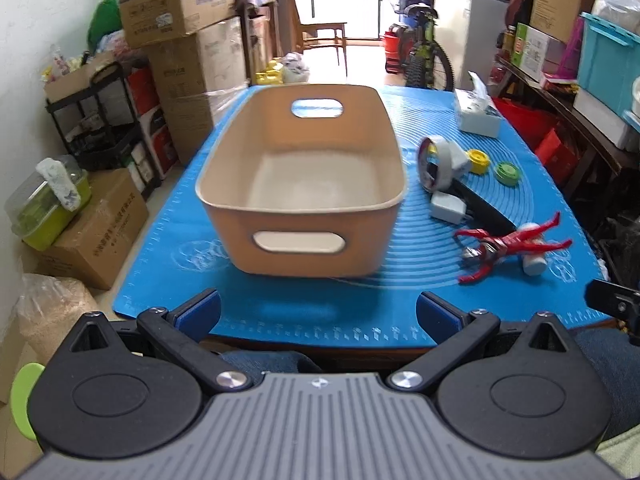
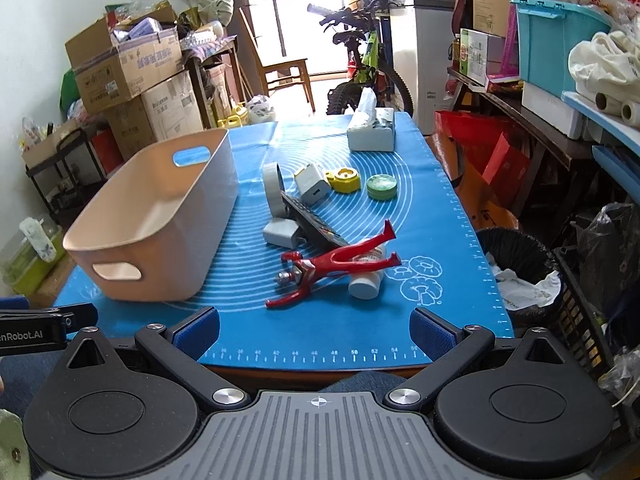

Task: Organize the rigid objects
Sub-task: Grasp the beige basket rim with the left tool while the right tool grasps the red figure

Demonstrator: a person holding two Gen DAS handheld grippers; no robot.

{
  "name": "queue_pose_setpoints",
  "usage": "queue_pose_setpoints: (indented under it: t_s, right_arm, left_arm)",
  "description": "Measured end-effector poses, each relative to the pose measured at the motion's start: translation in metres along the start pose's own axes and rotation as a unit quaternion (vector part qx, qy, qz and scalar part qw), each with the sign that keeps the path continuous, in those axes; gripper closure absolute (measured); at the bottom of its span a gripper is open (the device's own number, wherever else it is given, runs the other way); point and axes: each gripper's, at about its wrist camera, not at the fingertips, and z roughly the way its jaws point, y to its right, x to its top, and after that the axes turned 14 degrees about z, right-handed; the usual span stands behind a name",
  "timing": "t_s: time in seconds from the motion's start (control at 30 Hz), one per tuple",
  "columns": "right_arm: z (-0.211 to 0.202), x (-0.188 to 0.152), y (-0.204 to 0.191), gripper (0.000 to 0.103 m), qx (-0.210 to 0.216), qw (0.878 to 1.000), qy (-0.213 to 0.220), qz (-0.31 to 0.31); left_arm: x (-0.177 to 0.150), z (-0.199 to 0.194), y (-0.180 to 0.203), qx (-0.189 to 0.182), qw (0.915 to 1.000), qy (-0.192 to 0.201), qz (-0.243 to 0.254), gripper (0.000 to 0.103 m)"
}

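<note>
Right wrist view, both tools wide apart, right tool (image 2: 314, 330), left tool (image 1: 318, 310), empty bin (image 1: 240, 208), red figure (image 2: 320, 268) beside it

Wall (image 2: 32, 40): pale, left of the fingers.
Cardboard boxes (image 2: 128, 68): stacked against it.
Doorway (image 2: 304, 12): straight ahead, bright daylight.
Wooden chair (image 2: 286, 70): before the light.
Bicycle (image 2: 368, 64): ahead, slightly right.
Shelf (image 2: 532, 120): right, laden with a turquoise crate (image 2: 552, 44).

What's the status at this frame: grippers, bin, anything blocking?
Left gripper and right gripper open, empty, at the table's near edge. Bin empty on blue mat. Red figure lies over white bottle; path clear.
</note>
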Motion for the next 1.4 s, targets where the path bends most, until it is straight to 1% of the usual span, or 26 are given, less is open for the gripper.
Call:
queue_pose_setpoints:
  t_s: [0.23,0.33,0.43,0.57,0.63,0.73,0.83,0.9,0.97,1.03,1.13,1.17,1.3,1.37,1.4]
  right_arm:
    - [0.010,0.016,-0.007,0.003,0.009,1.000,0.003,0.020]
    - [0.020,0.027,-0.009,0.003,0.008,1.000,0.005,0.029]
    - [0.032,0.036,-0.012,0.004,0.006,0.999,0.003,0.043]
    - [0.054,0.046,-0.012,0.006,0.002,0.997,-0.012,0.081]
    - [0.067,0.049,-0.010,0.007,-0.002,0.994,-0.022,0.103]
    - [0.087,0.050,-0.009,0.010,-0.015,0.990,-0.040,0.131]
    - [0.108,0.048,-0.010,0.013,-0.031,0.987,-0.053,0.146]
    - [0.120,0.046,-0.012,0.017,-0.049,0.986,-0.053,0.149]
    - [0.133,0.044,-0.012,0.018,-0.059,0.984,-0.060,0.157]
    - [0.144,0.043,-0.011,0.019,-0.063,0.980,-0.065,0.175]
    - [0.159,0.041,-0.012,0.019,-0.075,0.977,-0.070,0.187]
    - [0.163,0.040,-0.013,0.020,-0.079,0.977,-0.070,0.187]
    - [0.175,0.039,-0.014,0.021,-0.089,0.972,-0.066,0.205]
    - [0.179,0.038,-0.012,0.021,-0.092,0.969,-0.061,0.219]
    - [0.180,0.039,-0.011,0.021,-0.094,0.968,-0.058,0.226]
  left_arm:
    - [0.026,0.002,-0.023,0.023,0.9995,0.022,0.007,0.001]
    - [0.041,0.011,-0.036,0.025,0.9993,0.026,0.013,0.001]
    - [0.054,0.024,-0.050,0.037,0.9989,0.024,0.018,0.001]
    - [0.070,0.046,-0.073,0.024,0.9996,0.011,0.004,0.001]
    - [0.076,0.062,-0.084,0.008,0.9999,-0.008,0.006,0.001]
    - [0.083,0.086,-0.102,-0.010,0.9994,-0.034,-0.005,0.001]
    - [0.088,0.107,-0.115,-0.012,0.9988,-0.048,-0.009,0.002]
    - [0.090,0.123,-0.123,-0.018,0.9978,-0.063,-0.007,0.006]
    - [0.091,0.138,-0.128,-0.026,0.9966,-0.078,-0.007,0.017]
    - [0.091,0.151,-0.132,-0.035,0.9952,-0.092,-0.006,0.017]
    - [0.089,0.166,-0.137,-0.053,0.9926,-0.109,-0.007,0.021]
    - [0.088,0.170,-0.138,-0.058,0.9918,-0.113,-0.009,0.027]
    - [0.079,0.184,-0.146,-0.074,0.9886,-0.130,-0.018,0.035]
    - [0.076,0.188,-0.147,-0.084,0.9866,-0.138,-0.021,0.044]
    - [0.077,0.190,-0.145,-0.085,0.9862,-0.141,-0.018,0.046]
